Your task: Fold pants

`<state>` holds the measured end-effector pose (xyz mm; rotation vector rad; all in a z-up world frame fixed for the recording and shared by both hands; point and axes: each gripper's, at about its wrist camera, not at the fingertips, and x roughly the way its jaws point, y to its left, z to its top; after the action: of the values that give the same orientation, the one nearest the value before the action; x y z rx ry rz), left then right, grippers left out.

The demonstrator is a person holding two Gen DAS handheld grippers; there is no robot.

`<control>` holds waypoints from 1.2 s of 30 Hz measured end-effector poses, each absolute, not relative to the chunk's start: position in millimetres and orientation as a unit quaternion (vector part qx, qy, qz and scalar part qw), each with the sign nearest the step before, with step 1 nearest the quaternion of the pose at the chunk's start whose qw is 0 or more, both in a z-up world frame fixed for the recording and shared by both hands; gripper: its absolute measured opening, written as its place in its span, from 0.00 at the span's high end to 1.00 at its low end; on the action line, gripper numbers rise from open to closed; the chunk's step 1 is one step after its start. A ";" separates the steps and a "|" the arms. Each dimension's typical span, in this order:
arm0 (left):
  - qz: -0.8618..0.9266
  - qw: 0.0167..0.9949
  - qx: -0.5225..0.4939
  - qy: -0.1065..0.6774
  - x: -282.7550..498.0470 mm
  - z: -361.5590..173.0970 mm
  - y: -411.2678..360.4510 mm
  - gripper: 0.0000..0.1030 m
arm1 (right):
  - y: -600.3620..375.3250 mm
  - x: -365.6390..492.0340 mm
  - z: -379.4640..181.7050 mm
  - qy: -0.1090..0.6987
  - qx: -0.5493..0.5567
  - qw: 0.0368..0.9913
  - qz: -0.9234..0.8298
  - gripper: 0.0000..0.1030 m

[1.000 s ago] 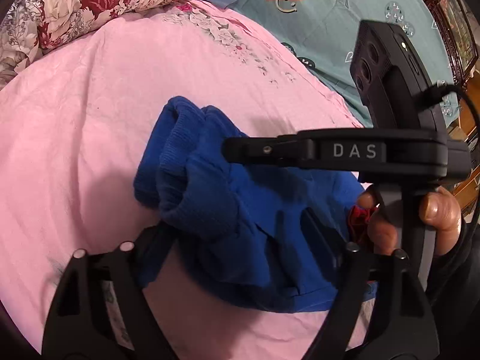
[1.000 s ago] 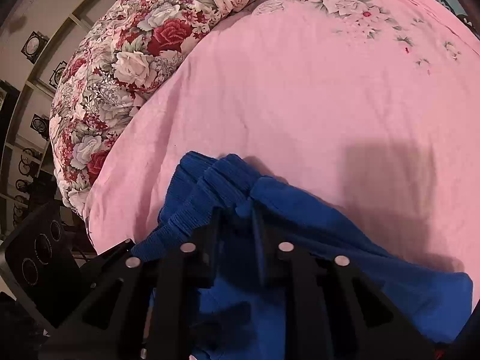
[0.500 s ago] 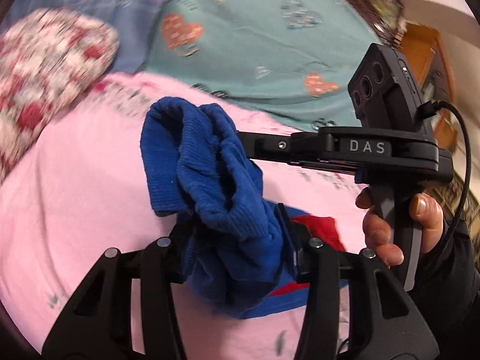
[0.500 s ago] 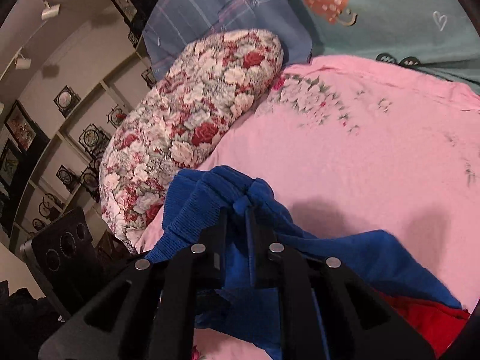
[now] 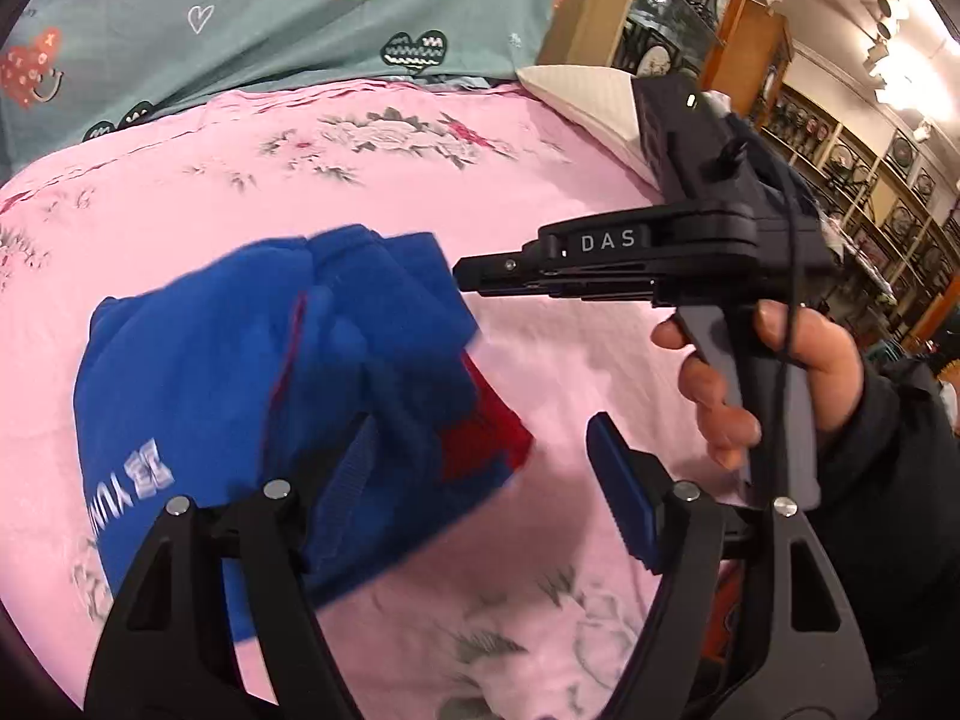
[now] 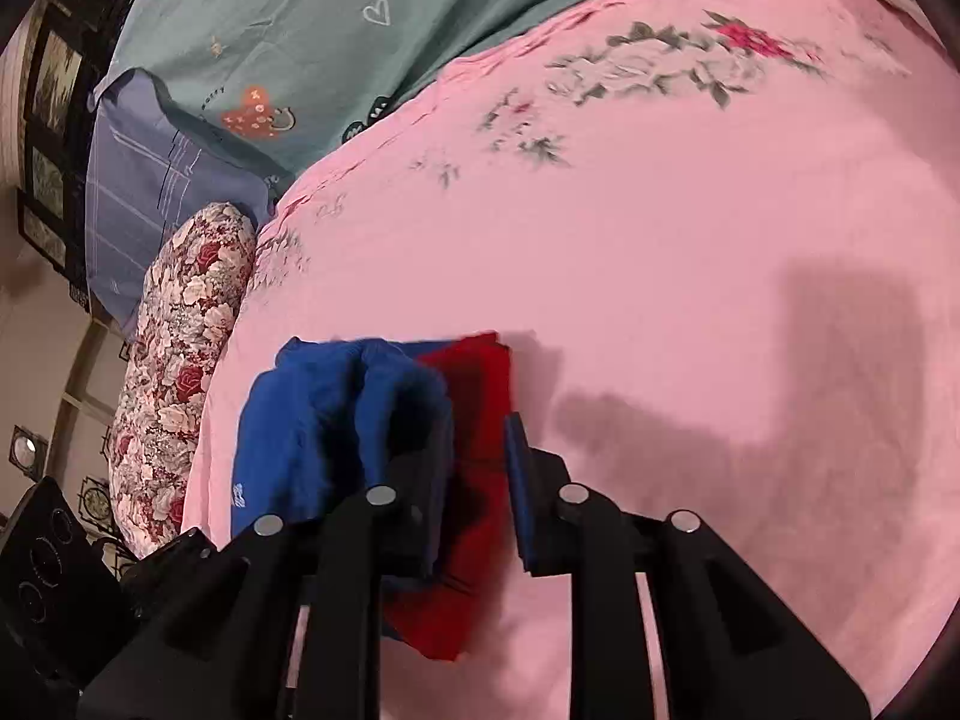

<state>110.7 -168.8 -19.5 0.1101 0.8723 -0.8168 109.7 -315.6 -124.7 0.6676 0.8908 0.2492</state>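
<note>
The blue pants (image 5: 240,396) with a red panel (image 5: 486,432) and white lettering lie bunched in a folded pile on the pink bed sheet (image 5: 420,192). My left gripper (image 5: 486,474) is open wide; its left finger touches the pile, its right finger is clear of it. In the right wrist view the pants (image 6: 336,408) and red part (image 6: 480,396) lie under my right gripper (image 6: 480,480), which is open with cloth between the fingers. The right gripper also shows in the left wrist view (image 5: 474,279), just right of the pile.
A teal patterned cover (image 6: 336,36) lies at the far side of the bed. A floral pillow (image 6: 180,360) and a blue-grey pillow (image 6: 138,168) are at the left. A white pillow (image 5: 576,96) and wooden shelves (image 5: 720,48) are at the right.
Both grippers carried the pants cuffs over and opened, and the cloth dropped as a folded pile. The views swung toward the right side of the bed.
</note>
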 end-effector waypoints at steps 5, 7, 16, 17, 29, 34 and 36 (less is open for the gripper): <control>-0.378 0.856 0.002 0.353 75.8 22.5 -105.4 0.07 | -326.1 76.6 -116.4 0.371 0.344 0.852 0.137 0.41; -0.328 0.879 -0.022 0.347 83.5 24.6 -74.0 0.06 | -316.0 71.1 -104.1 0.354 0.341 0.857 0.156 0.29; -0.202 0.879 -0.050 0.428 150.8 -50.1 -43.3 0.06 | -250.2 112.1 -107.0 0.441 0.268 0.842 0.154 0.45; -0.201 0.878 -0.048 0.433 153.8 -52.9 -46.6 0.06 | -248.8 114.8 -111.8 0.451 0.276 0.833 0.160 0.68; -0.209 0.863 -0.034 0.459 160.7 -71.2 -52.9 0.06 | -274.0 93.6 -132.5 0.468 0.311 0.817 0.127 0.58; -0.213 0.883 -0.066 0.413 159.0 -36.2 -32.7 0.06 | -281.1 74.5 -90.1 0.406 0.278 0.864 0.110 0.45; -0.221 0.892 -0.086 0.386 164.5 -15.1 -26.3 0.04 | -282.7 66.4 -68.2 0.361 0.277 0.883 0.115 0.44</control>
<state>164.5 -26.3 -15.1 -0.1776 0.8007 -0.4586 66.4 -282.7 -68.2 0.5776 0.7511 0.2396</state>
